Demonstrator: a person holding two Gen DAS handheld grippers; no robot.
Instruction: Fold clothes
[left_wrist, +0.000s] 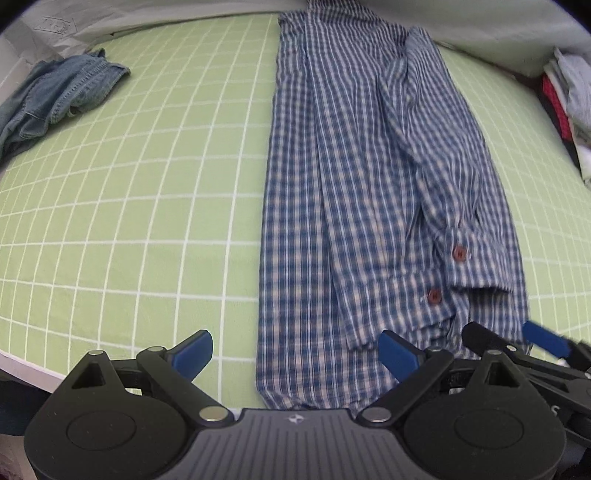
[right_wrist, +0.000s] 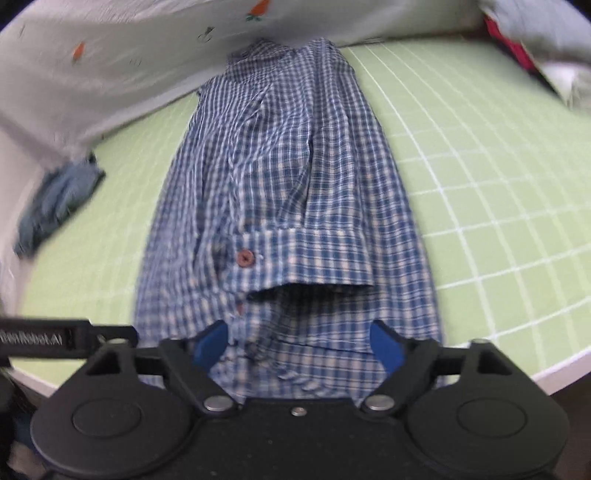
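a green sheet (left_wrist: 129, 221) with a white grid is covering the whole work surface, and a white cloth (right_wrist: 110, 66) printed with small carrots is bunching along its far edge. a blue checked shirt (left_wrist: 332, 203) is lying lengthwise on the green sheet, folded into a long narrow strip running from the near edge to the far edge. one sleeve (left_wrist: 436, 177) is lying folded on top of the shirt's body, its cuff (right_wrist: 306, 258) pointing toward the near end and gaping a little (a reddish-brown button (right_wrist: 245, 257) is showing on it, and a second one (left_wrist: 434, 296) is sitting just below in the left wrist view).

a crumpled piece of denim (left_wrist: 55, 99) is resting on the sheet well apart from the shirt, near the far left corner. a pile of other fabrics (left_wrist: 569, 96), grey, red and white, is sitting off the right edge.

the left gripper (left_wrist: 295, 354) is hanging spread wide over the near end of the sheet, its right finger over the shirt's left hem and its left finger over bare sheet, with nothing pinched between them. the right gripper (right_wrist: 297, 343) is also standing wide apart over the shirt's near hem, just short of the cuff, the cloth lying loose under it and the pads (right_wrist: 386, 345) not pressing on anything. in the left wrist view the right gripper is showing just beside the left one.
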